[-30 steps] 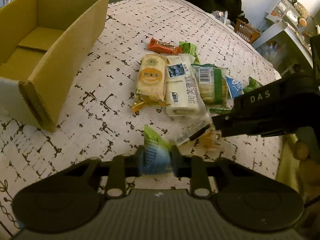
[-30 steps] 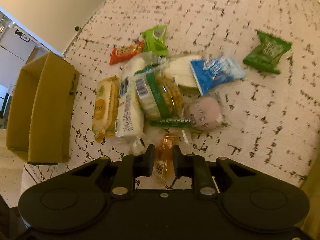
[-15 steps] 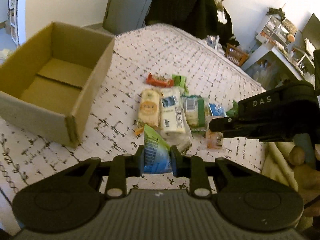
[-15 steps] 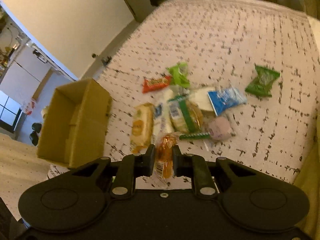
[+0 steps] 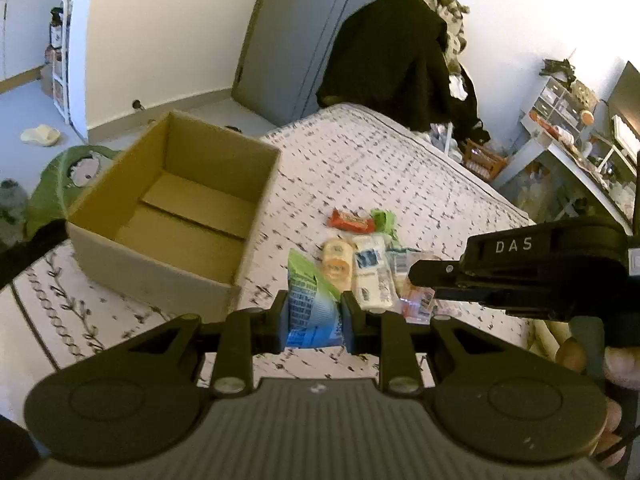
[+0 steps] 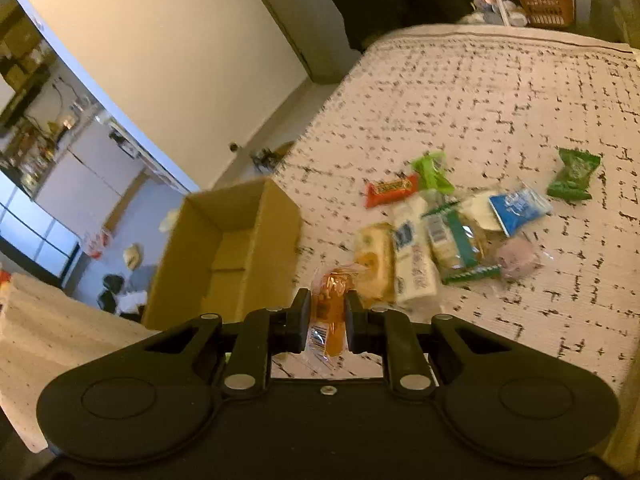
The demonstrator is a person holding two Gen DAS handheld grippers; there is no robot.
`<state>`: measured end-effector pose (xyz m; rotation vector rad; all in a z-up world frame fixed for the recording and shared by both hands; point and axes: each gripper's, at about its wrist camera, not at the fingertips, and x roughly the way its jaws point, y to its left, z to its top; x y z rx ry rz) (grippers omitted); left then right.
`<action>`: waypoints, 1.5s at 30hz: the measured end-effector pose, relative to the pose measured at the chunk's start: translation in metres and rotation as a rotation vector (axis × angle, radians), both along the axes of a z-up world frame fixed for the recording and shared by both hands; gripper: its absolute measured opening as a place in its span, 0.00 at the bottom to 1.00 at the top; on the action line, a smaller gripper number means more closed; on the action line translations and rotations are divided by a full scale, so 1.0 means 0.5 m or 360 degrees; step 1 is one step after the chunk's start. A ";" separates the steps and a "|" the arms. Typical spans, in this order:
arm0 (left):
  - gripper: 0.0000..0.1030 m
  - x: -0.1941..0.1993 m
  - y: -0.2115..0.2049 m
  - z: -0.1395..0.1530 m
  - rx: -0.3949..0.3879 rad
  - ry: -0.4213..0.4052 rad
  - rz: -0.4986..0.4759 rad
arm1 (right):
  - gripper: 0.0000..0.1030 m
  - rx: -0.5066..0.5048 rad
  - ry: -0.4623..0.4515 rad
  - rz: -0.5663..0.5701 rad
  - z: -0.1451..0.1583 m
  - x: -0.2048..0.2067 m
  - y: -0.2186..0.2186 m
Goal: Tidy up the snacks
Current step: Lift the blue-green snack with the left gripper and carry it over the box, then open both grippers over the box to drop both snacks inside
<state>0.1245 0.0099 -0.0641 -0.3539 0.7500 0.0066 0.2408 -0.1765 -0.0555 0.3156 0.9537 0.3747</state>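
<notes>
With a blue-green packet [image 5: 311, 312] gripped in the left tongs [image 5: 313, 314] and an orange one [image 6: 330, 312] in the right tongs [image 6: 328, 322], the empty box [image 5: 160, 264] is seen ahead-left on the bed [image 5: 360, 168], nearer the left.

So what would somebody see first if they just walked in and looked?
Probably the two snacks held up in the air: a blue and green packet pinched in the left gripper and an orange one in the right gripper. Next, the empty cardboard box at the bed's left edge, with a heap of snacks to its right.
</notes>
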 end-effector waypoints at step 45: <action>0.24 0.014 0.240 0.030 0.0024 -0.0066 0.0330 | 0.30 0.0334 -0.0098 0.0013 -0.038 -0.012 0.188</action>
